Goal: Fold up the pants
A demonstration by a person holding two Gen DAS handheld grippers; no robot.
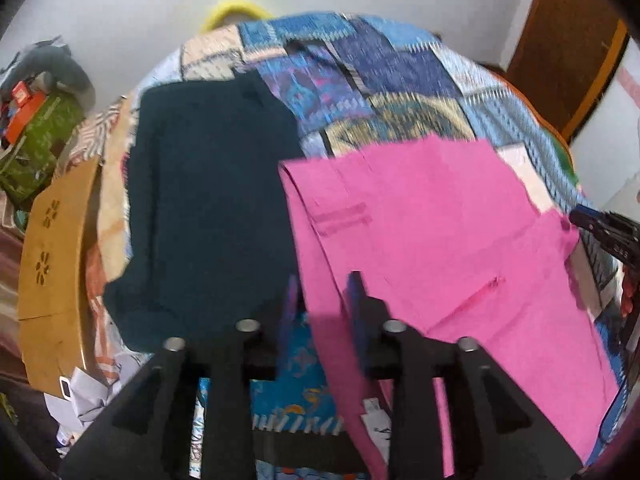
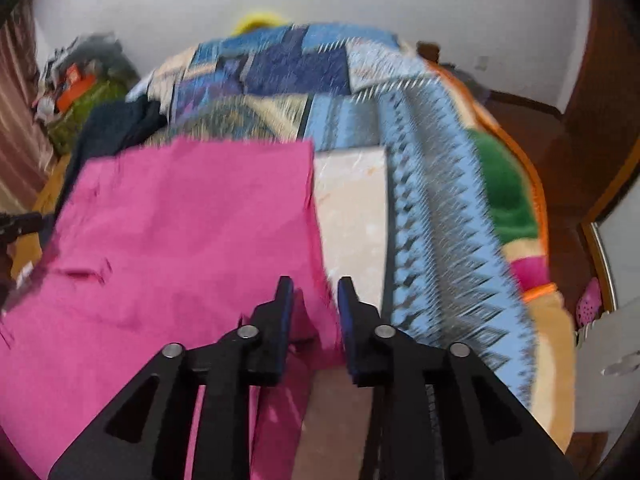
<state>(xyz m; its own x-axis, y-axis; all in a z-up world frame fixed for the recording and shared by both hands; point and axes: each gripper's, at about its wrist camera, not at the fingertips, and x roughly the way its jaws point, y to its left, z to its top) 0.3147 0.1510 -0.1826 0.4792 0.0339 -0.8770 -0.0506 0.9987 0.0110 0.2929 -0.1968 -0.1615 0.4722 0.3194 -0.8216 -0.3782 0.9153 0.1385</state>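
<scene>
Risk noted: pink pants [image 1: 432,240] lifted by both near corners, far portion draped on the patchwork quilt [image 1: 400,80]; with motion blur in both views, likely slip from either hold, or uneven pull skewing the fold. Possible drag over the dark folded garment [image 1: 208,200], lying just left of the left gripper's line.

Left gripper [image 1: 324,292]: jaws part-open, pink edge running between the fingers; firm hold not confirmed. Right gripper [image 2: 314,296]: narrow gap, pink corner bunched between the fingers, apparently pinched.

Surface: quilt-covered bed, orange-edged fleece blanket [image 2: 508,200] far right of the right gripper. Room: white wall [image 2: 360,0] ahead, wooden door [image 1: 568,48] to the right, cardboard box [image 1: 52,260] and clutter far left. Yellow object [image 1: 234,10] beyond the bed's far edge, unidentified.
</scene>
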